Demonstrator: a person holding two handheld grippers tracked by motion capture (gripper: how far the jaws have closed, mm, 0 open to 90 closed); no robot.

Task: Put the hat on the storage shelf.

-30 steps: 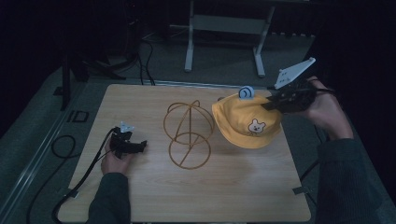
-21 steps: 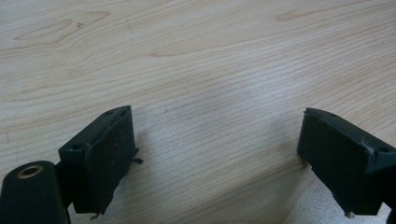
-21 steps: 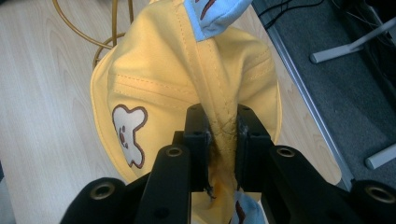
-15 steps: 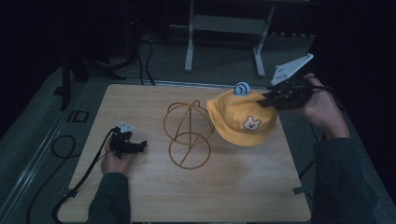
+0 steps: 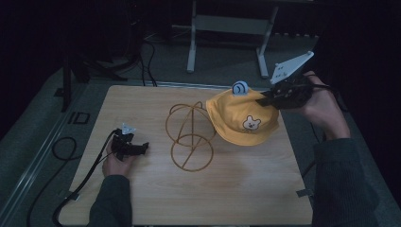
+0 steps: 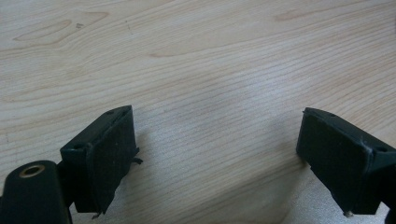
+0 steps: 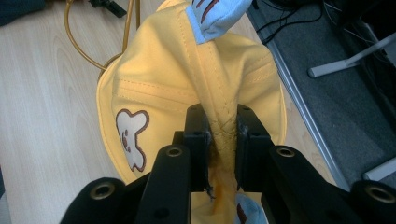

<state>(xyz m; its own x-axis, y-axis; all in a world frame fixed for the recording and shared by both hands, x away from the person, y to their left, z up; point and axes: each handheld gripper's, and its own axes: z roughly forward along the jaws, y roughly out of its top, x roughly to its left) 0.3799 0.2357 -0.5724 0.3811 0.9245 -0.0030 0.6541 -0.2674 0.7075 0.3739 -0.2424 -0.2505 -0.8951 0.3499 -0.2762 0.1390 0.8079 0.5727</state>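
The right claw (image 7: 219, 140) is clamped on a fold of the yellow hat (image 7: 187, 84), its two black jaws pinching the quilted fabric of the crown between them, and in the high view the same right claw (image 5: 269, 98) holds the hat (image 5: 241, 120) lifted off the wooden surface (image 5: 236, 189) at its far right side, the brim hanging down and the bear patch (image 5: 251, 124) facing the camera. Compared with a second ago, the hat has travelled left and up: it was resting lower beside the wire stand and now hangs with its edge right next to the top loops of the gold wire stand (image 5: 190, 137), while the person's right hand (image 5: 321, 106) has moved with it. A small blue ear with brown stripes (image 5: 240, 88) sticks up from the crown, seen close in the right gripper view as a blue ear (image 7: 219, 16). The left claw (image 6: 215, 158) stands wide apart with nothing between its jaws, resting low over bare wood; in the high view this left claw (image 5: 137, 147) has not shifted from its place near the left edge. No brand or writing can be read on the hat; the only mark is the cream bear face (image 7: 130, 137) outlined in brown.
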